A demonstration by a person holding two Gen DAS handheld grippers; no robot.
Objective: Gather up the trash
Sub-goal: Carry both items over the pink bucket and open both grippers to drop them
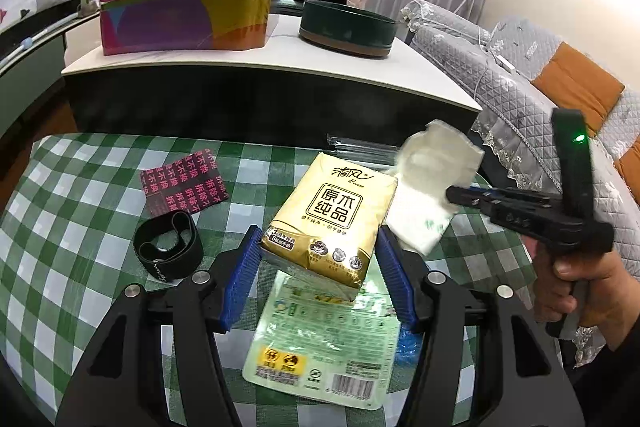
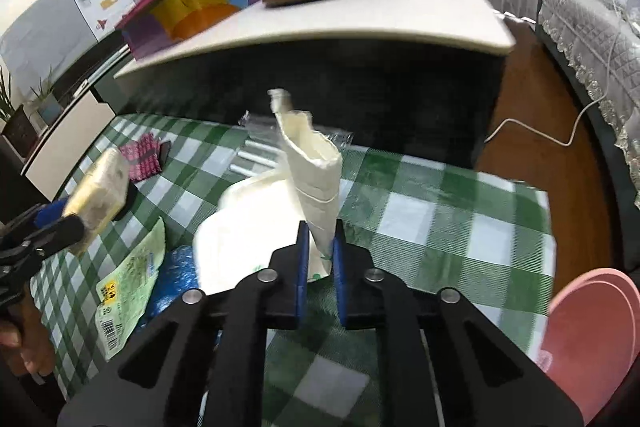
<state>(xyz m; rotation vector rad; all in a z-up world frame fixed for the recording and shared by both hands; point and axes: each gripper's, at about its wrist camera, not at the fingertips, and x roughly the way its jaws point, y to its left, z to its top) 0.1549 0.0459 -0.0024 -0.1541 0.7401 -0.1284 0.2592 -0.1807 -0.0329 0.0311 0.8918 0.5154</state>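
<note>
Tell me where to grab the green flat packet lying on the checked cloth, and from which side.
Take the green flat packet by its barcode end, the edge nearest the left gripper, coming in low from that near side. It lies flat, so only an edge offers a pinch, and that gripper's tissue pack hangs over its far end.

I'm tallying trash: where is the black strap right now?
In the left wrist view, the black strap lies on the checked cloth, left of the left claw, just below the pink card.

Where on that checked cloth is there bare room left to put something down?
Free: the checked tablecloth right of the white bag, toward the pink bin. Crowded: the middle, around the green wrapper, blue plastic and black strap.
</note>
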